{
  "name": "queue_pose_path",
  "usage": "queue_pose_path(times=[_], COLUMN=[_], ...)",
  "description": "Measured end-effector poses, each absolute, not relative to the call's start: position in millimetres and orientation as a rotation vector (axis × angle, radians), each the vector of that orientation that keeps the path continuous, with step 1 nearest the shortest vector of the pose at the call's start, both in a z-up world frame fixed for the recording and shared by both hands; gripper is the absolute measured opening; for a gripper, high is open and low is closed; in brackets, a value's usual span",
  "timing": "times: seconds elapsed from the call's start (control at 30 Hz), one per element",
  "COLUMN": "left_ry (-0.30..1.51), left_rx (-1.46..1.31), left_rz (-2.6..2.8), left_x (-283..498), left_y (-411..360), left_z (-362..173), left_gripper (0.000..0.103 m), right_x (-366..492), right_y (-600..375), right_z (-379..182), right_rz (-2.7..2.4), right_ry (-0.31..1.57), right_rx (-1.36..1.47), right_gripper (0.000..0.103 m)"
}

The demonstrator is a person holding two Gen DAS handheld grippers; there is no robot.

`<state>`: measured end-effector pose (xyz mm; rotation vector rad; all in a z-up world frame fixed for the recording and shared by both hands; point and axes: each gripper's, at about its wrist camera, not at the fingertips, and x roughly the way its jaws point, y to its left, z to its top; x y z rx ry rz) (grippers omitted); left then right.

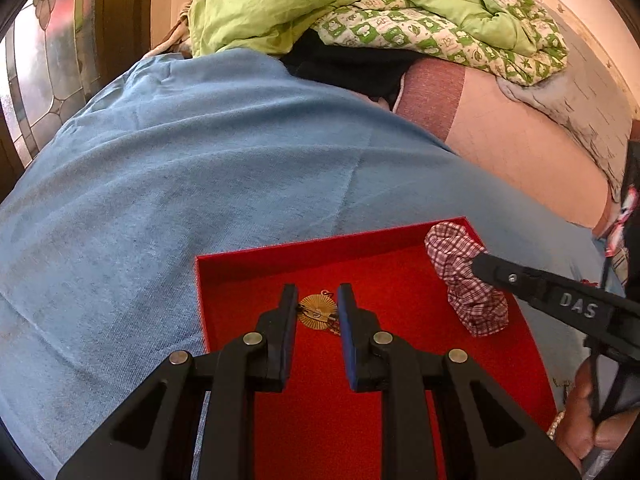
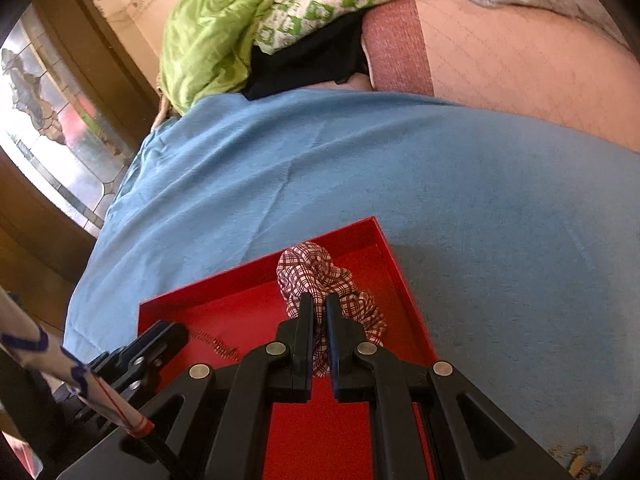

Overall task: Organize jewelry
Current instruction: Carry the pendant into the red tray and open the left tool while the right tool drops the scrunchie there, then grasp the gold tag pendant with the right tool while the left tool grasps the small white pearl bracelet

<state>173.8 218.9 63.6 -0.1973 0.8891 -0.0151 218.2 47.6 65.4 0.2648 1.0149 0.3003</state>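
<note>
A shallow red box [image 1: 224, 280] lies on a blue cloth [image 1: 180, 168]; it also shows in the right wrist view [image 2: 396, 276]. My left gripper [image 1: 317, 309] is over the box, its jaws closed on a gold round pendant [image 1: 316, 312] with a chain trailing behind. My right gripper [image 2: 320, 312] is shut on a red-and-white checked scrunchie [image 2: 312, 268] at the box's far right corner; the scrunchie also shows in the left wrist view [image 1: 464, 280]. A thin chain [image 2: 220, 346] lies on the box floor.
The blue cloth [image 2: 480, 200] covers a bed with a pink sheet [image 1: 520, 148]. A green quilt [image 1: 360, 4] and dark clothing are piled at the far end. A stained-glass window [image 1: 48, 80] is at the left.
</note>
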Motion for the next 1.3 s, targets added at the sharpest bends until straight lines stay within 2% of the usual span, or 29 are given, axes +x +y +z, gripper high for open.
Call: queue_pose_path(times=[0.13, 0.2, 0.27, 0.4, 1.0, 1.3], left_ry=[0.898, 0.897, 0.889, 0.882, 0.835, 0.813], left_rx=[-0.196, -0.196, -0.190, -0.187, -0.173, -0.149], left_rz=[-0.004, 0.004, 0.012, 0.016, -0.002, -0.061], left_x=[174, 173, 172, 171, 161, 153], left_y=[219, 220, 219, 219, 200, 168], left_z=[62, 63, 64, 65, 85, 95], left_gripper=[0.021, 0.034, 0.041, 0.042, 0.045, 0.046], right_x=[223, 223, 224, 223, 173, 113], right_y=[48, 48, 50, 50, -5, -66], right_z=[56, 54, 53, 58, 89, 92], right_rz=[0.310, 0.316, 0.323, 0.342, 0.339, 0.303], right_ry=[1.035, 1.039, 1.045, 1.036, 0.977, 0.939], right_rx=[0.292, 0.306, 0.314, 0.327, 0.418, 0.418], right_gripper=[0.008, 0.008, 0.008, 0.029, 0.030, 0.030])
